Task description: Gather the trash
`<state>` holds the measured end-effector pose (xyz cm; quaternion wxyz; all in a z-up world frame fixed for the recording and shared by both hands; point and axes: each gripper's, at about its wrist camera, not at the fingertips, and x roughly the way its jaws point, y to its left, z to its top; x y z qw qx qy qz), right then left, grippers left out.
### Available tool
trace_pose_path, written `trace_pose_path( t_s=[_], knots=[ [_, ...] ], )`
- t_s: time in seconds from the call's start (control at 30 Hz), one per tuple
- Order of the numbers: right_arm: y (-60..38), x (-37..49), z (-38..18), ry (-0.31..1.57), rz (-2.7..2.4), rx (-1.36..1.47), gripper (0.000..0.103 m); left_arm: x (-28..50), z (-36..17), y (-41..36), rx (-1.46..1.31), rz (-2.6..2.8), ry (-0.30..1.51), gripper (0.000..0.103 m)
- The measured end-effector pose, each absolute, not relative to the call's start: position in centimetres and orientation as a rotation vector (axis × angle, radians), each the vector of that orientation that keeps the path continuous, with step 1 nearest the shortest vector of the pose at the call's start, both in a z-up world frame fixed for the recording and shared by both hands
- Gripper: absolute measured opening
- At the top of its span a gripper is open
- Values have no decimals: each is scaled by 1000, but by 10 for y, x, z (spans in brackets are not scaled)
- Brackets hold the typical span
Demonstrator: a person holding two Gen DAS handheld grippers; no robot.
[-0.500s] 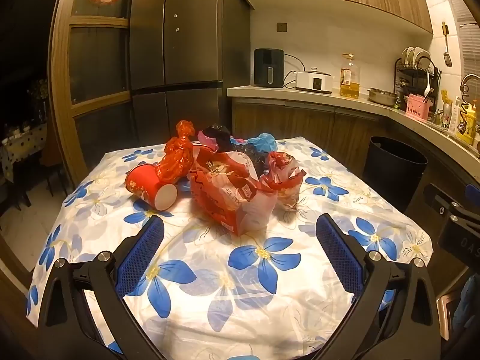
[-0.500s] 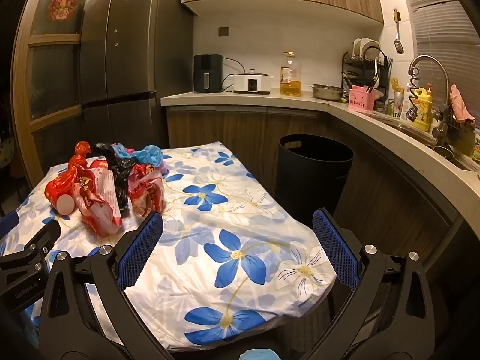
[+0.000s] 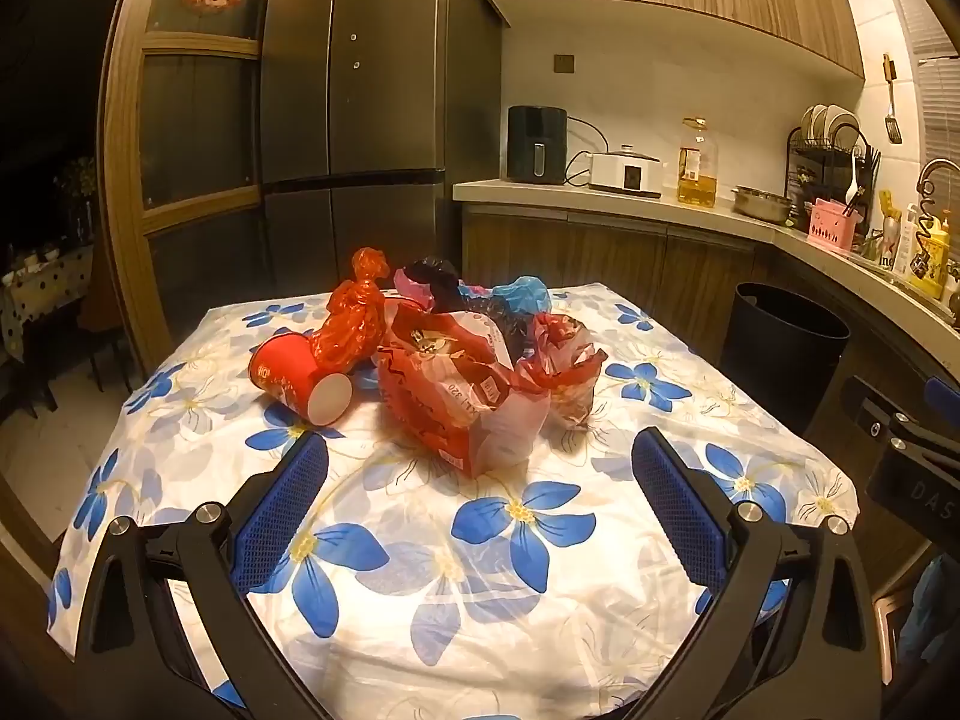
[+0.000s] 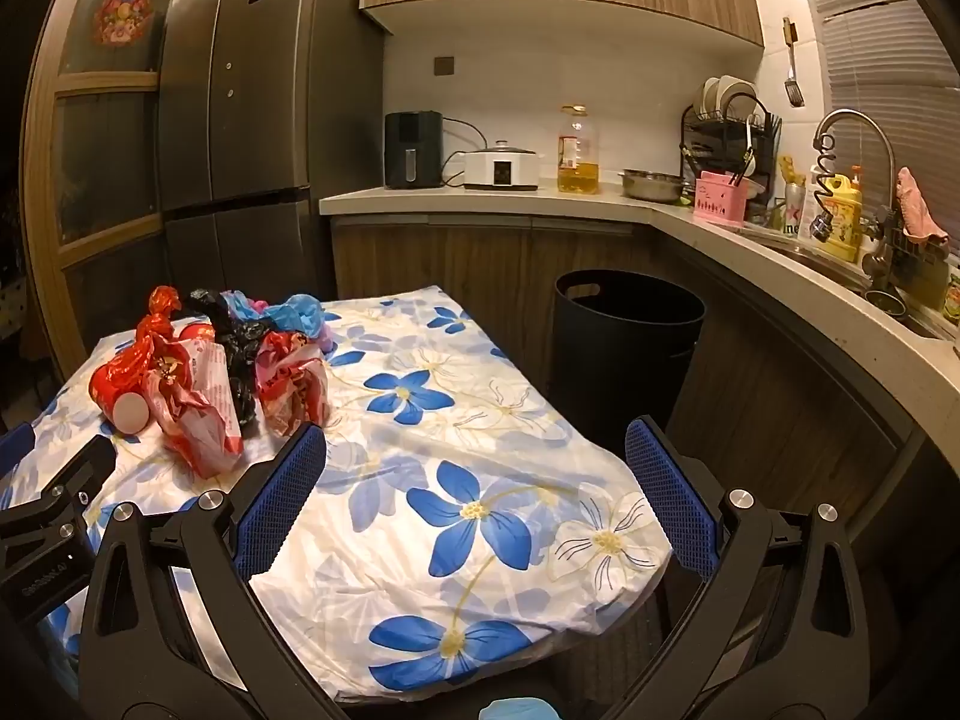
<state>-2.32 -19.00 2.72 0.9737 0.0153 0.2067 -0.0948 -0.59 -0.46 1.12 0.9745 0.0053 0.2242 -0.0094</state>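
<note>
Trash heaped at the far middle of the flowered surface [image 3: 510, 600], both grippers spread wide and empty.

The red paper cup [image 3: 300, 378] lies on its side, long axis slanting across the cloth, white end toward the camera and right; touching it are a knotted red bag [image 3: 354, 324], a red-and-white wrapper bag [image 3: 462, 402] and dark and blue bags [image 3: 522, 294] behind. The black bin [image 4: 627, 336] stands beside the surface. Left gripper [image 3: 480, 498] and right gripper [image 4: 477, 492] hover short of the pile, holding nothing. Against the earlier frame, nothing has visibly shifted.
</note>
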Motion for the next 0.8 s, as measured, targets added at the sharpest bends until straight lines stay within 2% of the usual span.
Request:
trace_pose_path(
  t_s=[0.8],
  knots=[
    [-189,-24,28,413,-191,33,99,-5,9,-2,2,-27,440,98]
  ],
)
